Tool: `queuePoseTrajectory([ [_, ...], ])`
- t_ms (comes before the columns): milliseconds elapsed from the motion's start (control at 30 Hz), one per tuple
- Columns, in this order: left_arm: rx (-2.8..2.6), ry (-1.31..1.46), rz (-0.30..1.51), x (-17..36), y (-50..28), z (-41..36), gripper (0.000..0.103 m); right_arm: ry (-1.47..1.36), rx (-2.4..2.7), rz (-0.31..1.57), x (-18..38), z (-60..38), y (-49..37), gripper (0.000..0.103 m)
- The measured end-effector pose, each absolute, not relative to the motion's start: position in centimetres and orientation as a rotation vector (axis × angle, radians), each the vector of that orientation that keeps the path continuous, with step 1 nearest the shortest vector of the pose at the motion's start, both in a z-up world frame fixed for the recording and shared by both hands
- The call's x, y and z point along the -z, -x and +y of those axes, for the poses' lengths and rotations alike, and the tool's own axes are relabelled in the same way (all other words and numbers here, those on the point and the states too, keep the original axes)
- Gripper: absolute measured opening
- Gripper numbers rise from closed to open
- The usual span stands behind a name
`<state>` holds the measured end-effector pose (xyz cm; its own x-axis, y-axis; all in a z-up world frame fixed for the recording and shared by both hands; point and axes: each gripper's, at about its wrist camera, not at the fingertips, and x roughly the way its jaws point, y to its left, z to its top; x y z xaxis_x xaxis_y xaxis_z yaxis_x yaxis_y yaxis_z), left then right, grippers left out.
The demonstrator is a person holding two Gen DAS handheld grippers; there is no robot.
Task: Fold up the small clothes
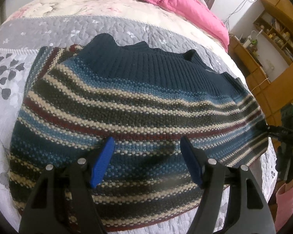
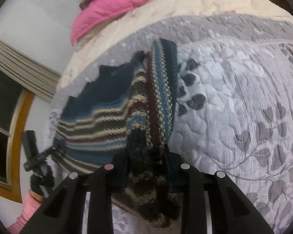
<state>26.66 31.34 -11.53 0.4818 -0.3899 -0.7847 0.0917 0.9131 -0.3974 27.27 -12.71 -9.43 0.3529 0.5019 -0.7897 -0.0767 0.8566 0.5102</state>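
Your left camera looks down close over the sweater (image 1: 127,105) on the bed (image 1: 48,31). Your right camera, nearer still, shows the same sweater and bed.

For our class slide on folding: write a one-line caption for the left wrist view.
Open left gripper hovering over a striped knit sweater on a quilted bed.

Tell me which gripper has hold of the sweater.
The right gripper: striped sweater is bunched between its fingers. The left gripper hangs open over the knit, blue pads apart.
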Motion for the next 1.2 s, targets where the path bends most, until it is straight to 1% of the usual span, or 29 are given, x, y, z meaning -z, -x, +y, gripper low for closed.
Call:
queuePoseTrajectory([
  [267,0.314,0.313,1.033,11.9,-26.9,31.4,0.070,-0.533,-0.373,1.190,12.7,-14.2,-27.4,0.029],
  [600,0.328,0.310,1.020,12.7,-27.0,31.4,0.071,-0.493,-0.344,1.158,14.0,-13.7,-27.0,0.029],
  [733,0.335,0.313,1.019,13.0,-27.1,31.3,0.073,-0.493,-0.308,1.166,14.1,-13.1,-27.0,0.029],
  [933,0.322,0.332,1.038,12.4,-27.3,31.2,0.074,-0.526,-0.260,1.199,13.1,-12.9,-27.3,0.029],
  [1067,0.363,0.415,1.027,10.8,-26.2,32.2,0.074,-0.538,-0.288,1.172,10.9,-12.3,-27.4,0.028],
  [1200,0.377,0.417,1.011,9.7,-24.9,32.9,0.074,-0.534,-0.339,1.143,8.2,-10.3,-27.7,0.027],
])
